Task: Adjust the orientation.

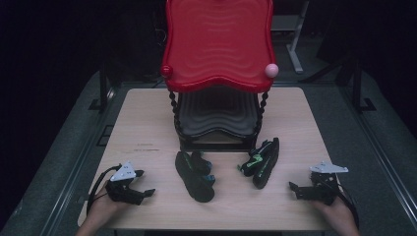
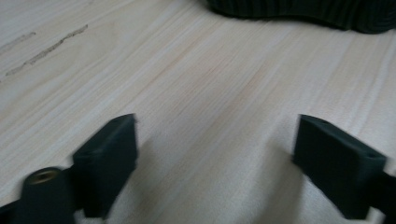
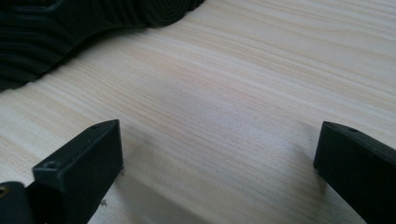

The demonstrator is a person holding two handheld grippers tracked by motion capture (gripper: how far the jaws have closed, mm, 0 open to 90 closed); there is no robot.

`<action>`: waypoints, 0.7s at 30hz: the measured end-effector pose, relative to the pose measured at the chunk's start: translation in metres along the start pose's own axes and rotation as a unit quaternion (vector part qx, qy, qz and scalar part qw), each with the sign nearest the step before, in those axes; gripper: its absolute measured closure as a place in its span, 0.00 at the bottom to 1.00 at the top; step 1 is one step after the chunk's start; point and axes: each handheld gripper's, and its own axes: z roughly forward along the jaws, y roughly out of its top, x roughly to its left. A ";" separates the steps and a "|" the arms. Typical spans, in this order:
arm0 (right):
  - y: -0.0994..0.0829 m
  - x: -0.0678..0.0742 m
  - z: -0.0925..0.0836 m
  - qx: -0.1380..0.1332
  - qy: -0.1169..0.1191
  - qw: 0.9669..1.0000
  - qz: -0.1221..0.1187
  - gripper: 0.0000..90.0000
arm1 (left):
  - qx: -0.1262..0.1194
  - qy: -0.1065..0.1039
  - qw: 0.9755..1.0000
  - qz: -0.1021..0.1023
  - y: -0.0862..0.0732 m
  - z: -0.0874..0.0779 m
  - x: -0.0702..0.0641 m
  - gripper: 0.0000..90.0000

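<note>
Two black shoes lie on the light wooden table (image 1: pixel 142 123) in front of a two-tier rack. The left shoe (image 1: pixel 195 176) rests on its side; its ribbed sole edge (image 2: pixel 303 11) appears at the top of the left gripper view. The right shoe (image 1: pixel 261 162), with green accents, lies on its side too, and its grooved sole (image 3: pixel 70 28) sits at the top left of the right gripper view. My left gripper (image 1: pixel 143 183) is open near the table's front left, jaws wide over bare wood (image 2: pixel 215 140). Near the front right, my right gripper (image 1: pixel 296 191) is open, nothing between its jaws (image 3: pixel 219 154).
The rack has a red wavy top shelf (image 1: pixel 218 42) with a pink knob (image 1: pixel 271 70) and a black lower shelf (image 1: pixel 216 115) on twisted posts. Grey floor and metal rails flank the table. Faint scuff marks (image 2: pixel 46 44) cross the wood at left.
</note>
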 end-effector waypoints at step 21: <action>0.000 0.000 0.000 0.001 0.001 1.000 -0.001 0.01 | -0.034 -0.147 0.988 0.026 0.040 0.008 -0.039 1.00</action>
